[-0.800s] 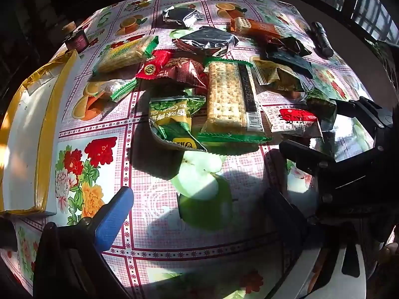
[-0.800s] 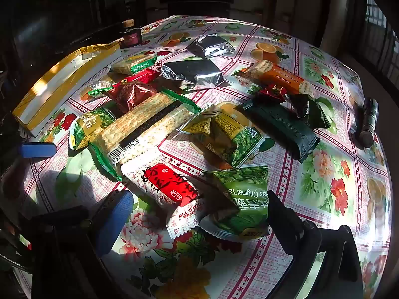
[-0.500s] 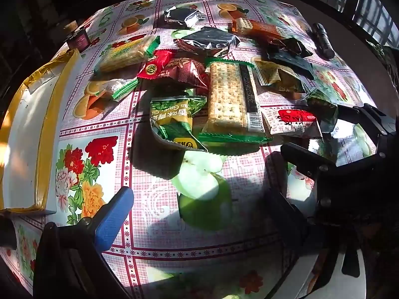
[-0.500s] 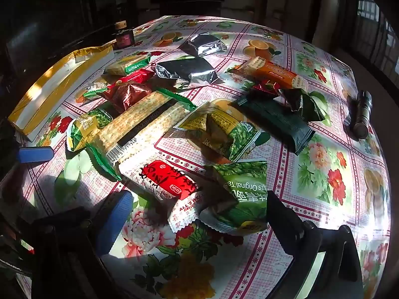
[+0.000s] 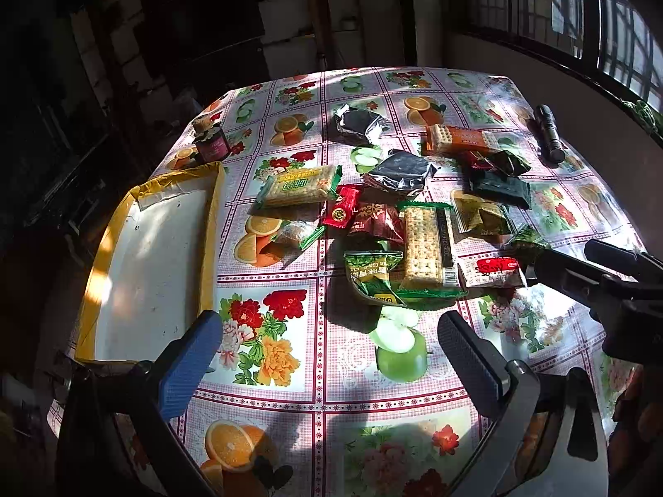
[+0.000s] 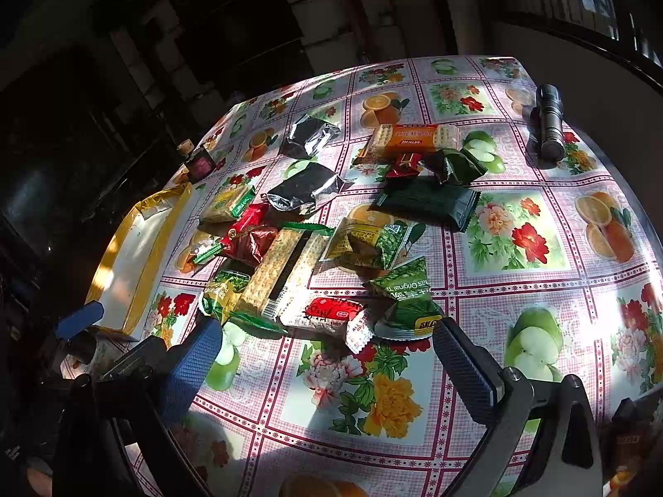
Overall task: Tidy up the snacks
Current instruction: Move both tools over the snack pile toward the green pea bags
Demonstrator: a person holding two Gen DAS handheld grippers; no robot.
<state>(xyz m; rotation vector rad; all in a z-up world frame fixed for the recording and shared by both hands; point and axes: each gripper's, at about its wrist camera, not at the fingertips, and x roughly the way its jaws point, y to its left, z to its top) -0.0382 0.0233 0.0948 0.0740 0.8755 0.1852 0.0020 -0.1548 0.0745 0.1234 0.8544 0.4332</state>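
Note:
Several snack packets lie in a loose pile on the flowered tablecloth (image 5: 290, 381). A long cracker pack (image 5: 427, 246) lies in the middle, also in the right wrist view (image 6: 286, 269). Beside it lie a green pea packet (image 5: 369, 275), a red-label packet (image 6: 331, 310) and another green pea packet (image 6: 408, 298). A yellow-rimmed white tray (image 5: 153, 256) sits at the left and holds nothing. My left gripper (image 5: 331, 352) is open and empty above the cloth, short of the pile. My right gripper (image 6: 327, 356) is open and empty, just before the red-label packet.
A black flashlight (image 6: 549, 122) lies at the far right edge. A small dark jar (image 5: 211, 141) stands beyond the tray. Silver foil packets (image 5: 360, 122), an orange cracker pack (image 6: 408, 138) and dark green packets (image 6: 431, 203) lie further back. Dark furniture surrounds the table.
Both grippers have pulled back and risen, so the pile sits farther away and the room behind the table shows. Nothing on the table has moved.

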